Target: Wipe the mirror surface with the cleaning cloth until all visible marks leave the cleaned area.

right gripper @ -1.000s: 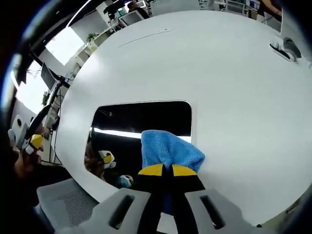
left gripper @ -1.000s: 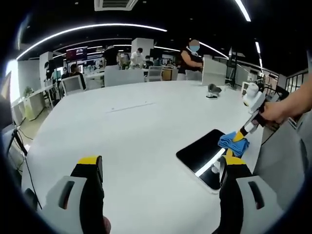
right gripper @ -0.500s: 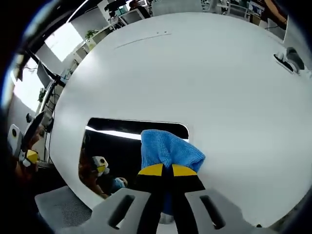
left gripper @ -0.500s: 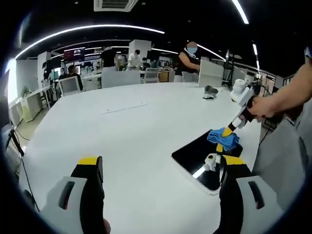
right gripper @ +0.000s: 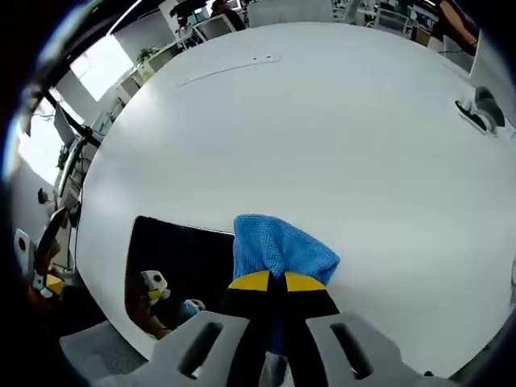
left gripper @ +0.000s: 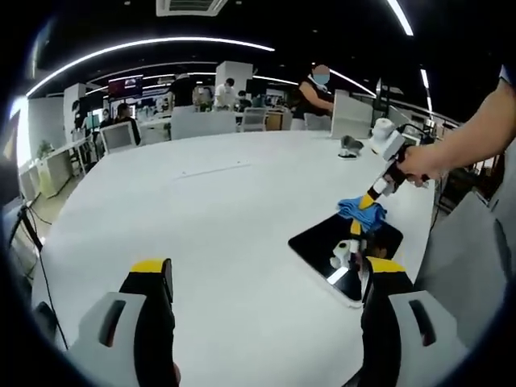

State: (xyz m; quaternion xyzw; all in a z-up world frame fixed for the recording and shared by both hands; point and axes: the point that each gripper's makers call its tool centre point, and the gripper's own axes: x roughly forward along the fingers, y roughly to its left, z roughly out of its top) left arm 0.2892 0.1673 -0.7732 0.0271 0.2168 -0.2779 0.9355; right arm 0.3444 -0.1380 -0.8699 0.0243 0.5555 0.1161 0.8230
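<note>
Wiping step, going on now. Flat on the white table [left gripper: 226, 234], near its edge: the mirror [left gripper: 326, 254], dark and shiny. Pinched tight in the right gripper [right gripper: 276, 282], jaws squeezed together on it: the blue cloth [right gripper: 278, 248]. Seen from the left gripper view, the same cloth [left gripper: 360, 211] at the far edge of the mirror, partly over it and partly over the table, with the right gripper [left gripper: 372, 197] slanting down to it from a hand [left gripper: 419, 161].

Left gripper [left gripper: 262, 278]: jaws wide apart, nothing between them, hanging on the near side of the mirror, above the table and not touching the glass.

To do this well (only a guess from these pictures):
- Press the cloth flat on the mirror, not just its tip.
- Go side to side in rows, each row a bit over the last one.
- Get right up to every edge and corner of the mirror.
- Push softly, so no sliding of the mirror toward the table edge.
- Keep the tight pinch on the cloth.

Marks on the mirror: too small and too dark to tell.
</note>
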